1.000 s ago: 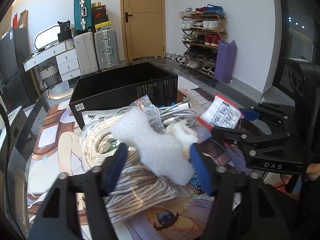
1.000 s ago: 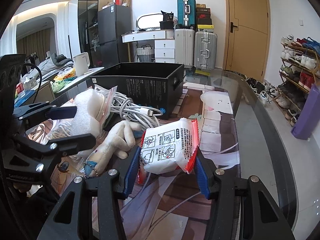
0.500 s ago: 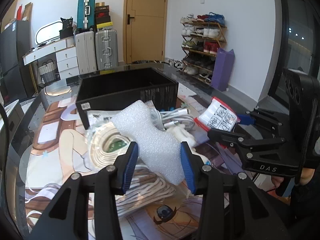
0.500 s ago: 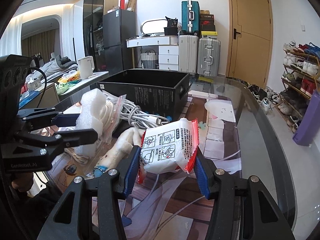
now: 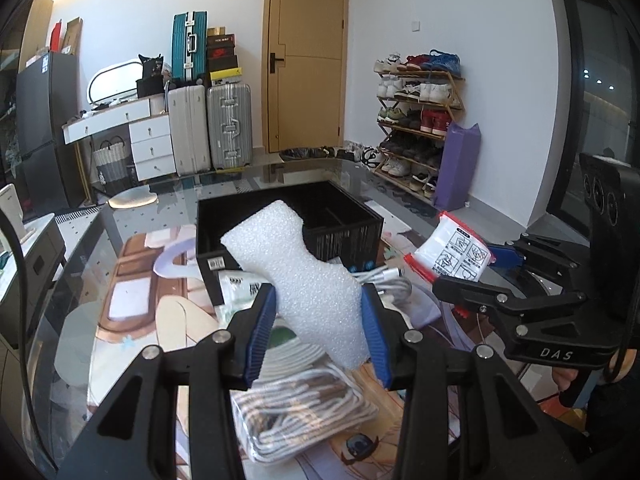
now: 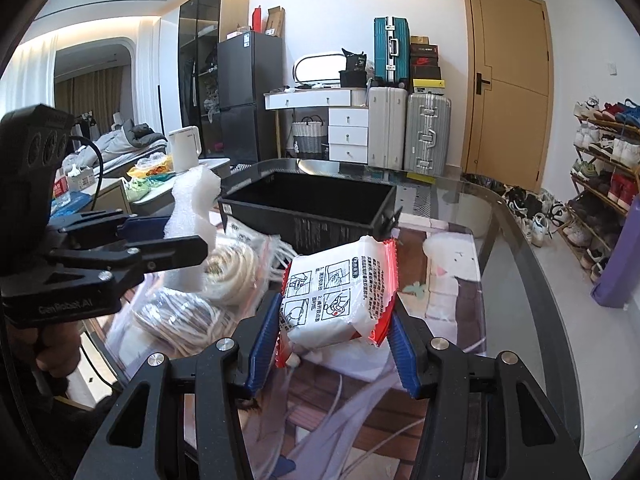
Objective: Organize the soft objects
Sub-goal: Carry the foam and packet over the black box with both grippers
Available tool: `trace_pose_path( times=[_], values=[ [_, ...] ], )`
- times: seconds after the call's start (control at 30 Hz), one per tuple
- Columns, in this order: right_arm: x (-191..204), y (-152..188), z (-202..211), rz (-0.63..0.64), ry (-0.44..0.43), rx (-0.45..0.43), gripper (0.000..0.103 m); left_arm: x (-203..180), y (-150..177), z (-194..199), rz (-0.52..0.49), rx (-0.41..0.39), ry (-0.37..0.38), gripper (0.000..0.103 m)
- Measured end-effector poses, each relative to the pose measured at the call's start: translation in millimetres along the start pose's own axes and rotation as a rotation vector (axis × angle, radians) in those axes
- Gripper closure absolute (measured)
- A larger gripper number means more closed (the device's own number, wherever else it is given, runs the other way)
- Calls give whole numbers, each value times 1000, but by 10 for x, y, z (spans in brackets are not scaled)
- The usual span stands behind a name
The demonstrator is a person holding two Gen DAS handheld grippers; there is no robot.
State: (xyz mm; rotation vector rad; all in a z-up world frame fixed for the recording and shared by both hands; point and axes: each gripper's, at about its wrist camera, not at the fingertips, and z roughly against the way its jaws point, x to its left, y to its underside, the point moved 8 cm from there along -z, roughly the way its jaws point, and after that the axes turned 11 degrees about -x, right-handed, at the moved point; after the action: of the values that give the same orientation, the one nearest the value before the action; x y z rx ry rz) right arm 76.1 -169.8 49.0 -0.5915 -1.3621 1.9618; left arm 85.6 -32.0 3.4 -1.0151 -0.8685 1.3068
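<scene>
Above the glass-topped table (image 5: 120, 216) near an open black box (image 5: 288, 216), left gripper (image 5: 320, 320) clenches a white foam block (image 5: 304, 276), right gripper (image 6: 332, 332) clenches a red-edged white packet (image 6: 336, 292).

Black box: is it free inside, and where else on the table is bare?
The black box looks empty as far as its inside shows. The mat to its right, out to the glass table's edge, is bare. Crowded: the bagged cords and white cables in front of the box.

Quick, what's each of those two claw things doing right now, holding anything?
Left gripper: closed on a white foam piece.
Right gripper: closed on a white plastic packet with red edges.
</scene>
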Motion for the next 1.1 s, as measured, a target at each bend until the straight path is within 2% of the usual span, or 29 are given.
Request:
trace_pose_path(
  times=[0.23, 0.7, 1.1],
  values=[
    [39, -286, -43, 11, -4, -30, 51, 99, -184, -48, -33, -29, -24, 61],
    [-7, -651, -317, 1, -32, -57, 51, 452, -474, -242, -17, -52, -97, 61],
    [-37, -805, -602, -1, -40, -44, 51, 573, -504, -542, -10, -40, -135, 61]
  ],
)
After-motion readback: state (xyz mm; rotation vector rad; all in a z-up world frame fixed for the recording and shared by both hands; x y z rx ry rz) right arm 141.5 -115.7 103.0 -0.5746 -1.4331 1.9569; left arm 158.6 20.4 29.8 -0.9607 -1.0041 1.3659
